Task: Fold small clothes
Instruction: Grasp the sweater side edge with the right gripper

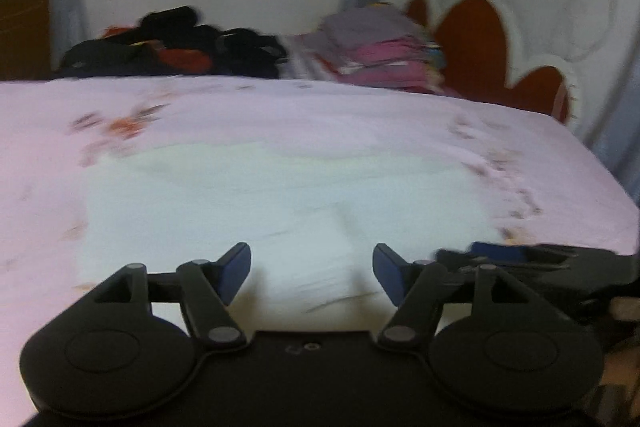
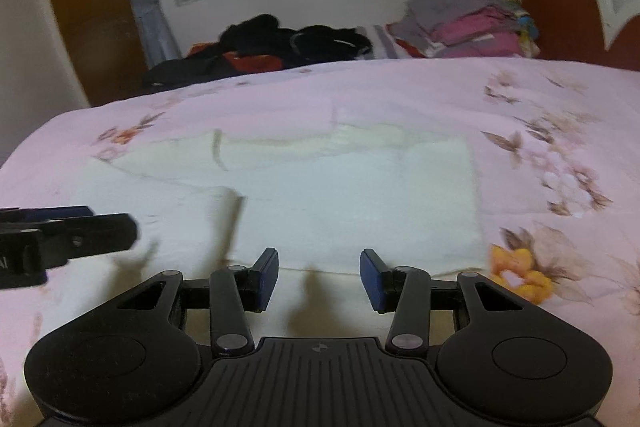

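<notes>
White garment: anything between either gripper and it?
Nothing visible. The white garment lies flat on the pink floral bedsheet, directly ahead of the open left gripper and open right gripper; clothes piles sit far behind.

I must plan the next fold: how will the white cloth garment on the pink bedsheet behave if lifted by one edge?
The white cloth garment probably droops limply: it lies flat with soft creases. Likely light, it may slide over the pink floral bedsheet.
</notes>
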Tool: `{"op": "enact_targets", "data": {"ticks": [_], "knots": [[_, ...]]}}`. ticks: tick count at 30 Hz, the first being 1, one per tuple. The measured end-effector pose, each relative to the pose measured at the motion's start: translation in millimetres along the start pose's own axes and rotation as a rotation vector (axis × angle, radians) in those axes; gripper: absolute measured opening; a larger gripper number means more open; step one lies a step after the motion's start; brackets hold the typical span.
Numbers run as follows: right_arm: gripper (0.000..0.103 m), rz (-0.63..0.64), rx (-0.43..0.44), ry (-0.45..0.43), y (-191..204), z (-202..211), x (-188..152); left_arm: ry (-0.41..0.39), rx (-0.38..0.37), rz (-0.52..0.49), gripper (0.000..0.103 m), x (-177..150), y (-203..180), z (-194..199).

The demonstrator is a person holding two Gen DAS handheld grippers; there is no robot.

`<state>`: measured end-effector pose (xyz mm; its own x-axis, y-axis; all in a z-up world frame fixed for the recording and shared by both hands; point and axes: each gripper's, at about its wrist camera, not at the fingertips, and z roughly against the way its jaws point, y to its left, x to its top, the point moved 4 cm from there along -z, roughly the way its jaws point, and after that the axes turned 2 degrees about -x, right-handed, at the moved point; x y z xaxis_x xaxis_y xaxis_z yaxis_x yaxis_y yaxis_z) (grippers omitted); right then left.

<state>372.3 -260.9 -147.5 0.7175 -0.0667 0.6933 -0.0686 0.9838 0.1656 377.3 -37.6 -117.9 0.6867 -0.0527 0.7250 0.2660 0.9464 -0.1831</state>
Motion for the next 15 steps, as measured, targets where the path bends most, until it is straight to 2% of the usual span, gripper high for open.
{"op": "enact_targets", "data": {"ticks": [4, 6, 8, 15], "knots": [[0.045, 0.038, 0.043, 0.001, 28.8, -3.6, -0.5, 0.033, 0.11, 0.058, 0.065, -17.3, 46.2, 2.5], [0.048, 0.069, 0.061, 0.001, 43.7, -5.9, -1.4, 0.045, 0.14, 0.079, 0.065, -24.9, 60.9, 1.9], [0.075, 0.113, 0.06, -0.008, 59.5, -7.9, -3.8, 0.054, 0.163, 0.084, 0.064, -30.9, 70.8, 0.4], [0.076, 0.341, 0.009, -0.043, 98.1, -17.2, -19.7, 0.069, 0.186, 0.096, 0.061, -38.1, 87.9, -12.2]]}}
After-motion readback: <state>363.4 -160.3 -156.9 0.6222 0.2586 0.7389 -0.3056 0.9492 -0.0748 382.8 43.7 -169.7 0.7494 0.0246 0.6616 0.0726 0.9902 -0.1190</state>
